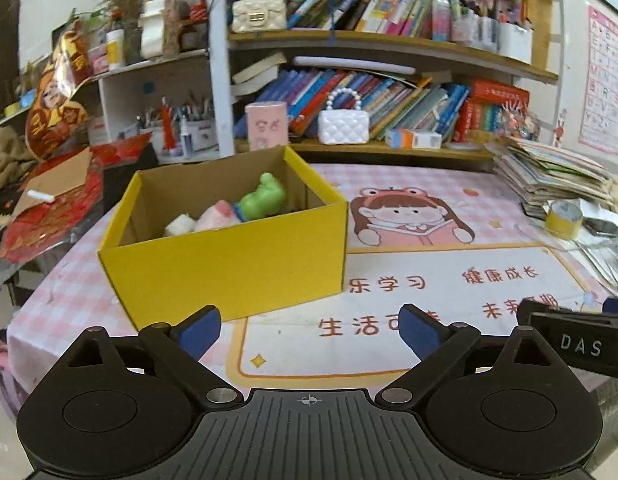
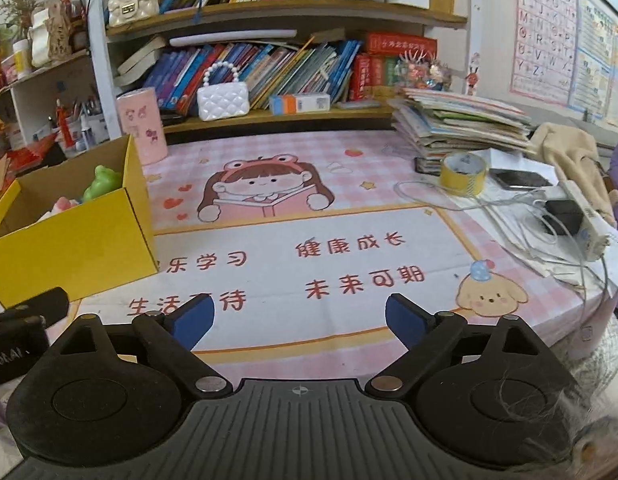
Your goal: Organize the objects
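Toys sit in one yellow cardboard box (image 1: 225, 264) ahead and left of the left gripper (image 1: 309, 330), whose blue fingers (image 1: 201, 330) are spread wide with nothing between them: one green frog figure (image 1: 263, 200), one pink piece (image 1: 219, 216) and one white piece (image 1: 181, 224). Further right, the right gripper (image 2: 299, 318) also stands spread and empty over the table (image 2: 349, 220), its pink checked cloth printed with a reading girl, the box off to its left. Beyond both run two bookshelves, each carrying one small quilted handbag.
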{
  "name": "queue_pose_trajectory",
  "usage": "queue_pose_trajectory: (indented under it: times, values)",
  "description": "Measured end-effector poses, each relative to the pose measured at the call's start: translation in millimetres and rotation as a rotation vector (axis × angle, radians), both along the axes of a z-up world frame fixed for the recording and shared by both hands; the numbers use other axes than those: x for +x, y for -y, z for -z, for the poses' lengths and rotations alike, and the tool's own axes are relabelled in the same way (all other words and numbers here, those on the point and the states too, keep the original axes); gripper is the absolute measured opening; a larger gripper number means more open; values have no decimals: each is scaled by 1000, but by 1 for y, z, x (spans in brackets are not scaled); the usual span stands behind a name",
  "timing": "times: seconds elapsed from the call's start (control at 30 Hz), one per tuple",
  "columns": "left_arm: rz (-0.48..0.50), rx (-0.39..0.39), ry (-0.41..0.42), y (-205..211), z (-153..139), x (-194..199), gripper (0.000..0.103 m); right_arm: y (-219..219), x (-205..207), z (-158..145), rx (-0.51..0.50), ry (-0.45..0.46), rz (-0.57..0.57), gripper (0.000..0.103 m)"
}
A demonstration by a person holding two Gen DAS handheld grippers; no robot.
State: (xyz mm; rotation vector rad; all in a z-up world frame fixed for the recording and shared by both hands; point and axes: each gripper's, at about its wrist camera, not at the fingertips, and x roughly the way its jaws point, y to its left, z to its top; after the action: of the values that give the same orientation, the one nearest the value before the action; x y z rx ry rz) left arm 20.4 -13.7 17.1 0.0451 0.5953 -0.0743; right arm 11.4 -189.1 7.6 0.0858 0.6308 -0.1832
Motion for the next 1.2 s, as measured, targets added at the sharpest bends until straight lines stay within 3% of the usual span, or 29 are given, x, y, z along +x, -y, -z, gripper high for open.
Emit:
queue_pose_trajectory:
  times: [0.13,0.43,0.73,1.2]
  values:
    - [-12,-18,8,0,-3,4,98,1,1,-1,-50,22,22,98]
    - [-53,-76,-15,0,2,1,101,0,-2,0,-43,10,-3,98]
    - [-44,6,-12,15,3,-6,101,1,-4,1,-45,-7,-14,100]
    - [-66,40,-14,20,0,-15,101,6,-14,-2,-36,-4,-11,102]
